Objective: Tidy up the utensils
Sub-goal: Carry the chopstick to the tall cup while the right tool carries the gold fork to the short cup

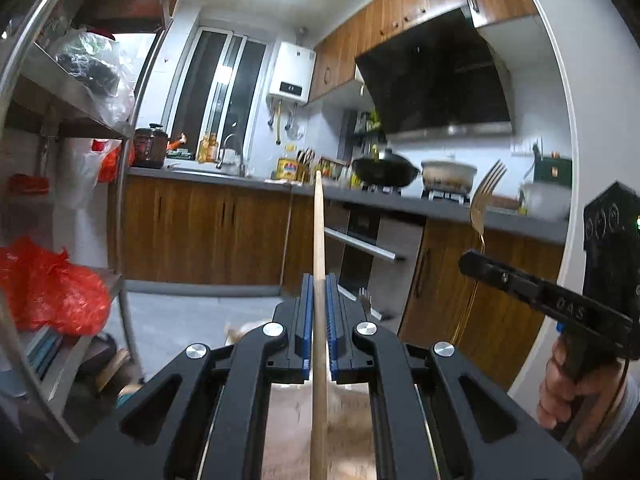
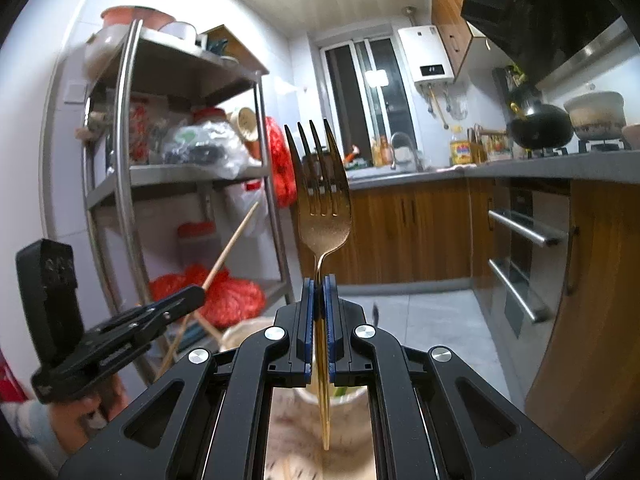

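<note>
Two utensils in hand, one per gripper, listed left to right.

Item 1: chopstick (image 1: 318, 240), pale wood, single. Held by the left gripper (image 1: 319, 280), whose blue pads are pinched tight on the shaft; the tip points up and away toward the counter (image 1: 240, 179), the butt runs back under the camera. Handling, as a judgement: light, stiff, round and smooth, so apt to swivel or slide in a narrow pinch. A hold nearer mid-length would steady it better than one at the end.

Item 2: fork (image 2: 322, 200), gold-toned metal, four tines upright. Held by the right gripper (image 2: 319, 282), fingers pressed together on the thin neck just below the bowl; the handle hangs down behind the pads over a pale container (image 2: 320, 420) that is only partly seen. Handling, as a judgement: heavier than the chopstick, rigid, polished and slippery, top-heavy as gripped. The flat handle offers a surer purchase than the neck.

Writing: raised letters on the right gripper's side in the left wrist view, seemingly "DAS". The yellow label on the oil bottle (image 2: 460, 148) is too small to read.
</note>
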The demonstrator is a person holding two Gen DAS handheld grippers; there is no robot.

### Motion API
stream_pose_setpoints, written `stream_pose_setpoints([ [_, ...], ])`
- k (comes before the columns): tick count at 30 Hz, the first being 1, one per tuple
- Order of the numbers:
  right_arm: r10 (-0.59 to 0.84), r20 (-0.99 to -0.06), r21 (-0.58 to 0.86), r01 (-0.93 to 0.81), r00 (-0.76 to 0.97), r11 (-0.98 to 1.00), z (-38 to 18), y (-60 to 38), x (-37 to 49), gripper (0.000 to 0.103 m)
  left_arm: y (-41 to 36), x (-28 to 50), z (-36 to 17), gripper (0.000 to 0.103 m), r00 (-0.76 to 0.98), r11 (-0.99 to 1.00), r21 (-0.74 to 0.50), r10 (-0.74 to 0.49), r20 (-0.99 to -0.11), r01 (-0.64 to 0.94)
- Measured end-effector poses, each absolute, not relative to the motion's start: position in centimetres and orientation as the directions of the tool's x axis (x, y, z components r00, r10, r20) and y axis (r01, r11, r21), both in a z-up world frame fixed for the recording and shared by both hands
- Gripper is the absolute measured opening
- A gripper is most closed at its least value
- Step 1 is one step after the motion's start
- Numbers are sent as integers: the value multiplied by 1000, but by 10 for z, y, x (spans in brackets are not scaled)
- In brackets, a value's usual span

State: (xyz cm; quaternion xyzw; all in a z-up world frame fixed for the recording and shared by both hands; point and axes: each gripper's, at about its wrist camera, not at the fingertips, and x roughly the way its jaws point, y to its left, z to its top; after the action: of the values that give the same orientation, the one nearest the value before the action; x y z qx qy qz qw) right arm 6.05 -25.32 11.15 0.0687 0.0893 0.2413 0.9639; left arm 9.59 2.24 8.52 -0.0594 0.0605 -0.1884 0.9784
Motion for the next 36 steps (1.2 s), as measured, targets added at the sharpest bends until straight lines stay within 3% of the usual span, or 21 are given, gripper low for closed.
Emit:
stream_pose_setpoints([
  [7, 508, -113, 233, -474, 854, 849, 116, -252, 94, 6, 11, 148, 93, 6, 911, 900, -202, -406, -70, 386],
  [26, 511, -135, 233, -474, 849, 849, 115, -238, 127, 6, 6, 186, 84, 6, 930, 932, -75, -359, -78, 354],
  [36, 513, -157, 233, -473, 844, 850, 107, -233, 129, 6, 4, 152, 87, 6, 899, 894, -127, -437, -28, 431],
])
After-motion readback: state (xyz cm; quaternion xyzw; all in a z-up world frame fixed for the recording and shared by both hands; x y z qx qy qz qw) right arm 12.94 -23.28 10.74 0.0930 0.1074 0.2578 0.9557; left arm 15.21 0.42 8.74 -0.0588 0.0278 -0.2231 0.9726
